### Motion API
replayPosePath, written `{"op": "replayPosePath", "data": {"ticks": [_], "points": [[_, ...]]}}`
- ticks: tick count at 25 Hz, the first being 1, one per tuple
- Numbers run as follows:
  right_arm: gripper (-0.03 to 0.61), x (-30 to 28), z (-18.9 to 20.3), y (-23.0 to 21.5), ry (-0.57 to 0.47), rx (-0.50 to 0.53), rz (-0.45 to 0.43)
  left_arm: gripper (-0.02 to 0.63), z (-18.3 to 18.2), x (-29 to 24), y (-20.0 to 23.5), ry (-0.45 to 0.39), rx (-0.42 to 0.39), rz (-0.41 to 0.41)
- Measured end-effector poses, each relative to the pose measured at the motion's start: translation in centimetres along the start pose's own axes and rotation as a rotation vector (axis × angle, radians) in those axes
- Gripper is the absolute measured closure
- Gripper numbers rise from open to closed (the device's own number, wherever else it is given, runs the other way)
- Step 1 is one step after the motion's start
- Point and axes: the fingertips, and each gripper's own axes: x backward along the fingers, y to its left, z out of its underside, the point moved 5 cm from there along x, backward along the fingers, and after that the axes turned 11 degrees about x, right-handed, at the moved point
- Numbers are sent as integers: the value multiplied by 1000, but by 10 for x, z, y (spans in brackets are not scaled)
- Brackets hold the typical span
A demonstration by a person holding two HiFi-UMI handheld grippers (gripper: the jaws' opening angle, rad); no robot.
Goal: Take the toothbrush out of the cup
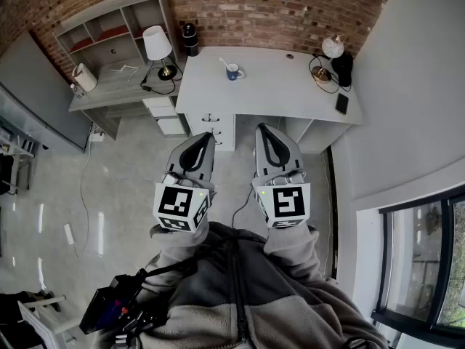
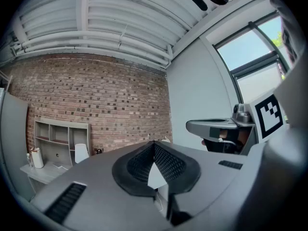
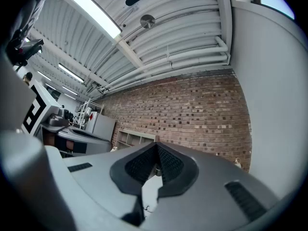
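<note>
A blue cup (image 1: 234,72) stands on the white desk (image 1: 283,89) near its back edge, with a white toothbrush (image 1: 225,65) leaning out of it to the left. Both grippers hang over the floor in front of the desk, well short of the cup. My left gripper (image 1: 208,136) is shut with nothing in it, and its jaws meet tip to tip in the left gripper view (image 2: 154,144). My right gripper (image 1: 260,128) is likewise shut and empty, as the right gripper view (image 3: 156,146) shows. The cup is not visible in either gripper view.
A black bottle (image 1: 190,39) stands at the desk's back left, a round globe-like object (image 1: 333,46) and a dark phone (image 1: 341,104) at its right. Desk drawers (image 1: 212,126) face me. A grey side table (image 1: 109,86) with a white lamp (image 1: 157,44) stands left.
</note>
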Motion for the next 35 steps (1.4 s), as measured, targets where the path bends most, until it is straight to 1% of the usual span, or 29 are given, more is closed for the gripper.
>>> {"op": "replayPosePath", "data": {"ticks": [8, 19, 22, 27, 32, 35], "points": [[577, -2, -1, -4, -13, -22, 11, 609, -2, -4, 2, -3, 5, -5], [577, 3, -3, -8, 27, -28, -7, 609, -5, -11, -4, 20, 34, -3], [577, 13, 10, -11, 37, -32, -18, 609, 8, -15, -12, 25, 40, -9], [577, 26, 38, -27, 31, -34, -22, 609, 29, -32, -33, 24, 27, -2], [577, 13, 49, -28, 52, -38, -23, 609, 34, -50, -20, 34, 33, -3], [577, 1, 53, -34, 47, -31, -13, 609, 33, -68, -13, 26, 30, 18]]}}
